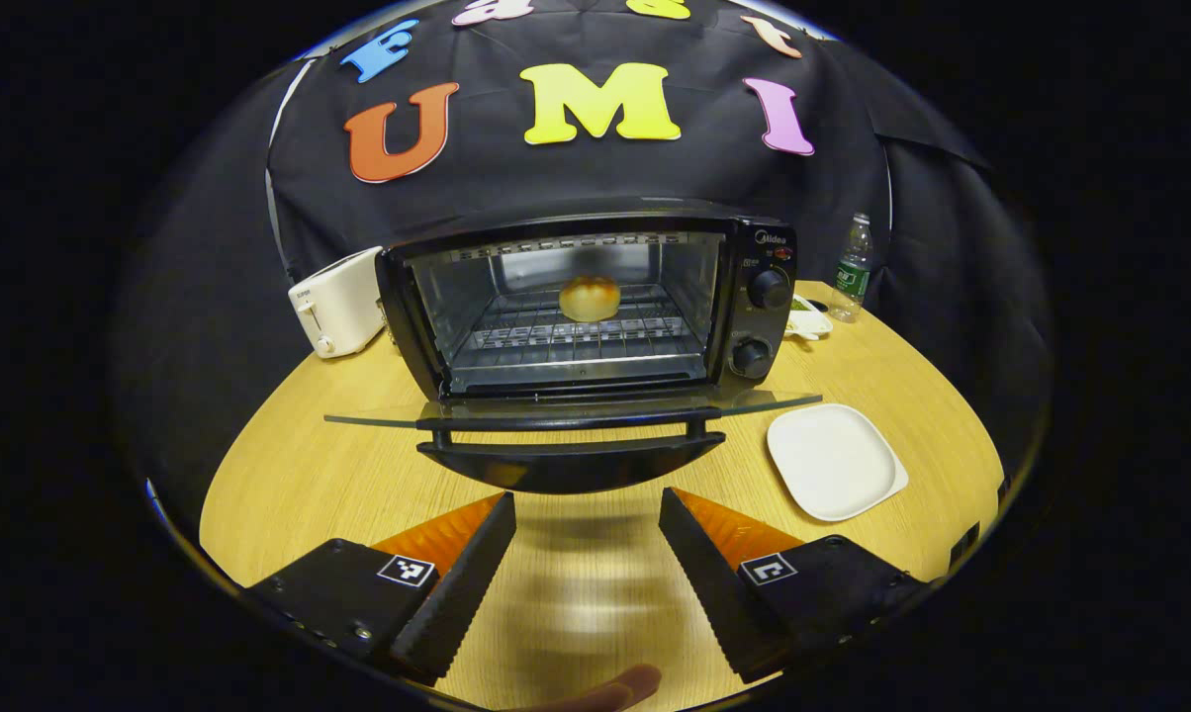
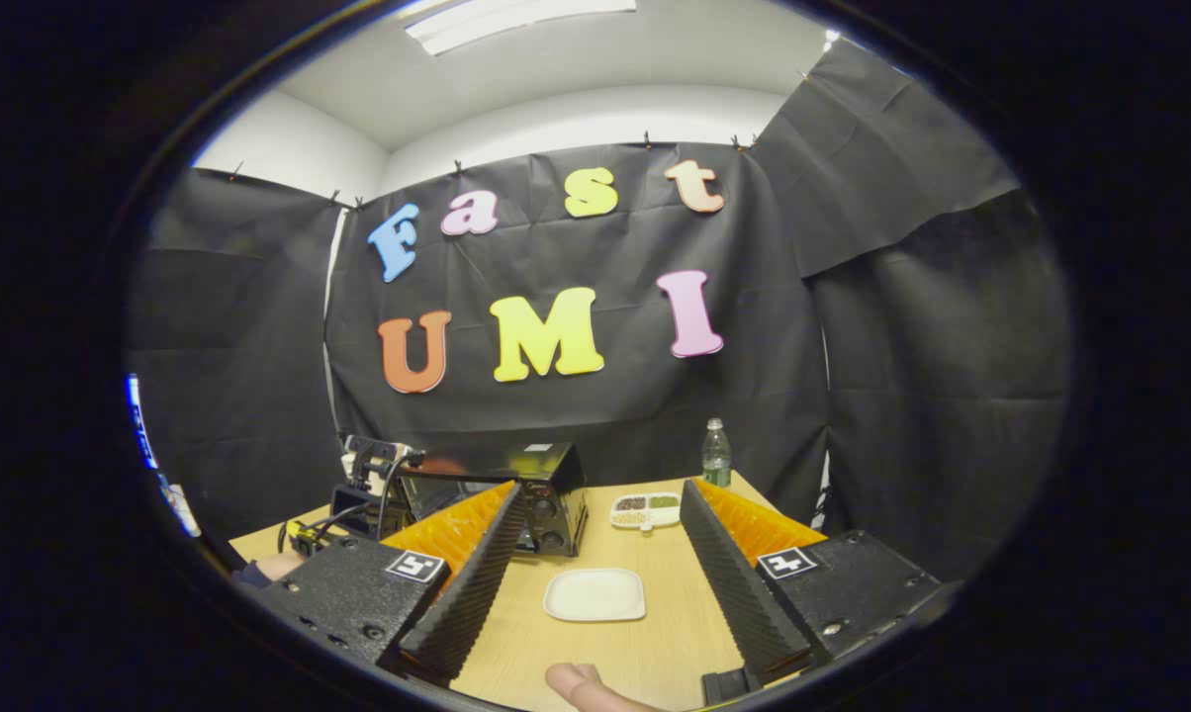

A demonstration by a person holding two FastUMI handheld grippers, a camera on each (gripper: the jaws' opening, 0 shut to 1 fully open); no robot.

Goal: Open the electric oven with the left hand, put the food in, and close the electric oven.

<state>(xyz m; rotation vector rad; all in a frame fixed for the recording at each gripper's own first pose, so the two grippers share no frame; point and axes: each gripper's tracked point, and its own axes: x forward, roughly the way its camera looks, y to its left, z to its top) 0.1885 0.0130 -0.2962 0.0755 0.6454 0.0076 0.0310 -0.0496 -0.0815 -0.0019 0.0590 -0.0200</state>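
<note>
Wooden table [image 1: 289, 485]: left tool [image 1: 586, 514] wide before open oven [image 1: 595, 307], bun [image 1: 590, 298] inside; right tool [image 2: 605, 539] wide.

**Table layout, oven door down**

Oven [image 1: 595, 307] at table [image 1: 289, 475] centre, door [image 1: 571, 415] folded forward. Bun [image 1: 590, 298] on rack inside. Toaster [image 1: 338, 302] left of oven. Plate [image 1: 833, 461] front-right. Bottle [image 1: 853, 269] behind right, small dish [image 1: 809, 318] between it and oven.
</note>
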